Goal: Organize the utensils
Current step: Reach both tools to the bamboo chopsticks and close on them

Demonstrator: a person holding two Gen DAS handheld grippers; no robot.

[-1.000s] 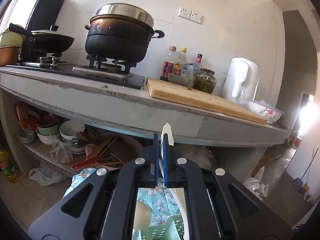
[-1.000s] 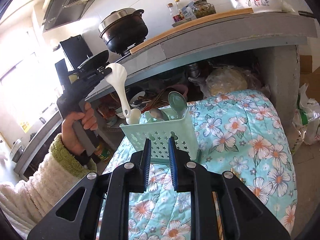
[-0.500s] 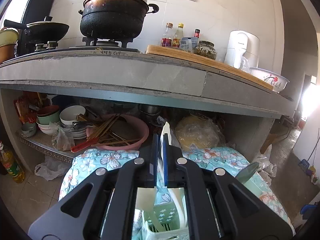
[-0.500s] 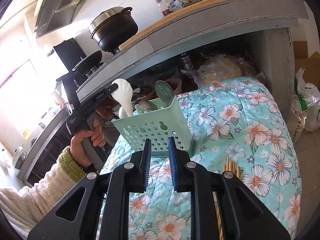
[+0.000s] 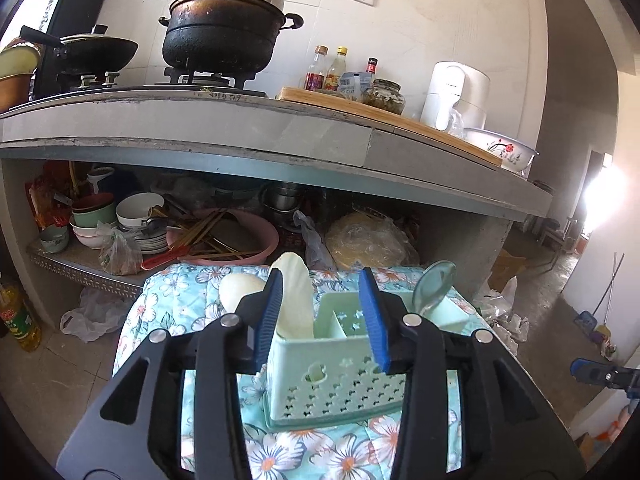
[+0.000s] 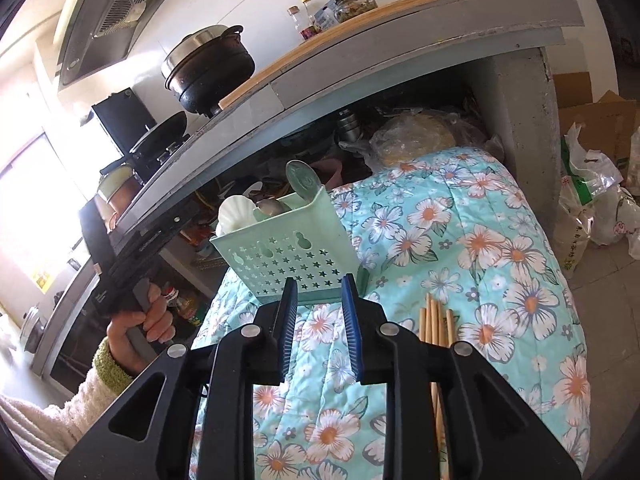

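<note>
A mint green perforated utensil basket stands on a floral cloth. A white ceramic spoon stands in its left compartment. A green spoon stands in another compartment, and a metal spoon lies between them. My left gripper is open just above the basket, its fingers either side of the white spoon, not holding it. My right gripper is open and empty, close to the basket's near wall. Wooden chopsticks lie on the cloth to its right.
A concrete counter overhangs the cloth, carrying a black pot, wok, bottles, cutting board and white kettle. The shelf beneath holds bowls, a pink basin and bags. A concrete pillar stands right.
My left gripper lowered the white spoon into the basket's left compartment and opened, letting it go. My right gripper stayed near the basket and opened a little wider.
</note>
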